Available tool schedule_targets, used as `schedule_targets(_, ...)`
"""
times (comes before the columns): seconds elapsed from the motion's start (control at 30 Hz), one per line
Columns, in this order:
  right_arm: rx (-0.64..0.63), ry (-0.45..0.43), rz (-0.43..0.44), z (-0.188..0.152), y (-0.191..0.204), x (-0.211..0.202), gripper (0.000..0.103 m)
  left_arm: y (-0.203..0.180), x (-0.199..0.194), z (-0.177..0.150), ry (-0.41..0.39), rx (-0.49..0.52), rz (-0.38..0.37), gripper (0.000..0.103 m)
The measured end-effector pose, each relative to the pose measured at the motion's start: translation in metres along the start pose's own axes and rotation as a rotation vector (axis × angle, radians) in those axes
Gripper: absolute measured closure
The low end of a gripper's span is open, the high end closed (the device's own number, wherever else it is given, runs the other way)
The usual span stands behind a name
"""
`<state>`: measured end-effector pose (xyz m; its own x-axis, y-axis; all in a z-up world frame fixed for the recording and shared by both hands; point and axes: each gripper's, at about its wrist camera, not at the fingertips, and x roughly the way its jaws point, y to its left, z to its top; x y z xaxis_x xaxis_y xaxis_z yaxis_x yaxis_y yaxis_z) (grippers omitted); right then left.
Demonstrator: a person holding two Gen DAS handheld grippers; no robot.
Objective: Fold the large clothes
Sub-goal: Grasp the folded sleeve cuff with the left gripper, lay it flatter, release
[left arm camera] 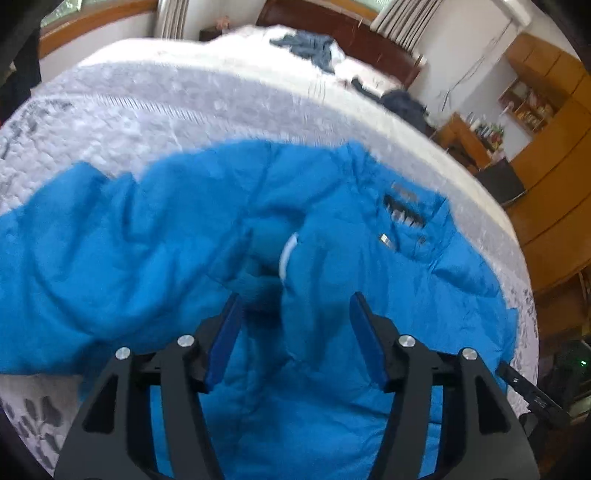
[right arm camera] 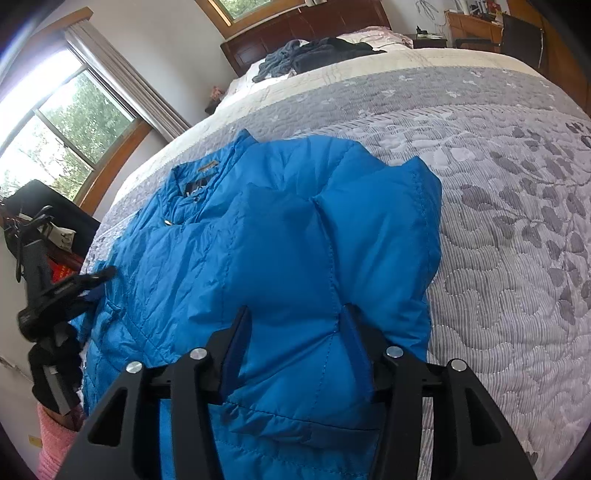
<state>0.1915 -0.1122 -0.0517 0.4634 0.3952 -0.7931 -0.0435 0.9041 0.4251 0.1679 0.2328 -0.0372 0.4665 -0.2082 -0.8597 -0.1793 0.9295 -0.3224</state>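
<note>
A bright blue puffer jacket (left arm camera: 155, 236) lies spread on the bed, collar and label (left arm camera: 404, 210) toward the far right. My left gripper (left arm camera: 297, 332) hovers just above its middle, jaws wide open and holding nothing; this view is blurred. In the right wrist view one side of the jacket (right arm camera: 295, 229) is folded over its middle. My right gripper (right arm camera: 297, 343) clamps a thick puffy fold near the hem, with fabric pressed against both pads. The left gripper (right arm camera: 92, 278) also shows at the jacket's left edge, held by a dark-gloved hand (right arm camera: 51, 354).
The grey and white quilted bedspread (right arm camera: 498, 240) reaches well beyond the jacket to the right and far side. A pile of dark clothes (right arm camera: 314, 51) lies near the wooden headboard (right arm camera: 295, 26). Wooden cabinets (left arm camera: 546, 192) and a window (right arm camera: 55, 129) flank the bed.
</note>
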Motion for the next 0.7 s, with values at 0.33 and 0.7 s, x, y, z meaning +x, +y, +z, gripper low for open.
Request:
schedule_targets(0.33,0.002,-0.011,0.063,0.0,0.004,-0.015,0.052,-0.002,-0.042,-0.004,-0.159,0.027,-0.023,0.091)
schedule_targets(0.7,-0.008,0.014,0.062,-0.003,0.007,-0.001,0.052,0.025,-0.033,-0.008,-0.083,0.074,0.022,0.077)
